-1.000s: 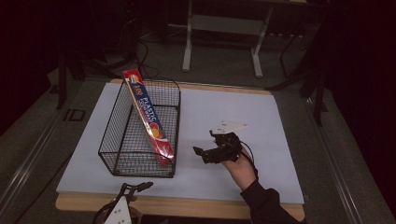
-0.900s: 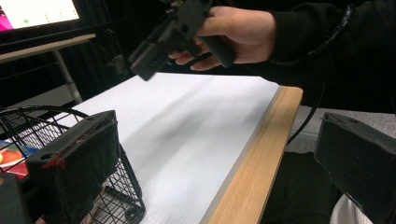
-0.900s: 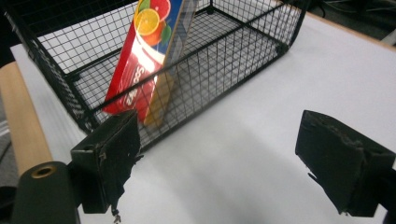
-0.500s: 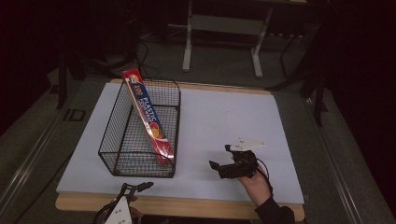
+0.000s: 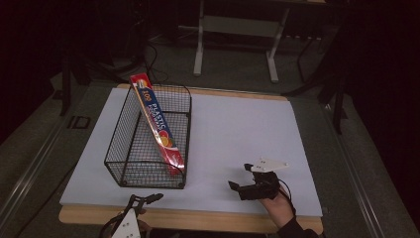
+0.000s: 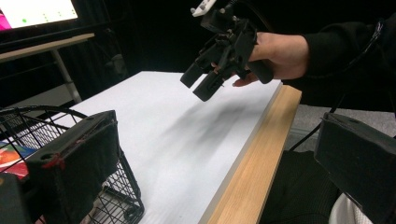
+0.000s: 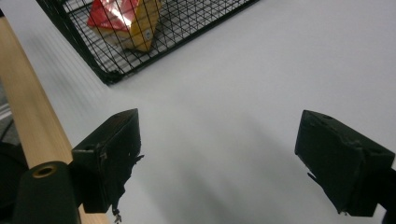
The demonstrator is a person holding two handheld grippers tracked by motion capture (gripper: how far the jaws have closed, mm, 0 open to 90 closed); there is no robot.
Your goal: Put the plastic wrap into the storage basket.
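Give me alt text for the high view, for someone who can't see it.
A black wire basket sits on the left of a white-topped table, with a long red and blue box of plastic wrap leaning inside it, one end poking above the rim. Near the front edge, a person's right hand holds a black gripper with open jaws just above the table; the left gripper shows at the bottom edge.

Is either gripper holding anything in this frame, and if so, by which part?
Nothing is held. The right gripper hangs open over bare table; the left gripper is open too. The plastic wrap box leans inside the wire basket.

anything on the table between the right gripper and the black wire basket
Nothing: only bare white table surface separates the right gripper from the black wire basket, seen in the high view.
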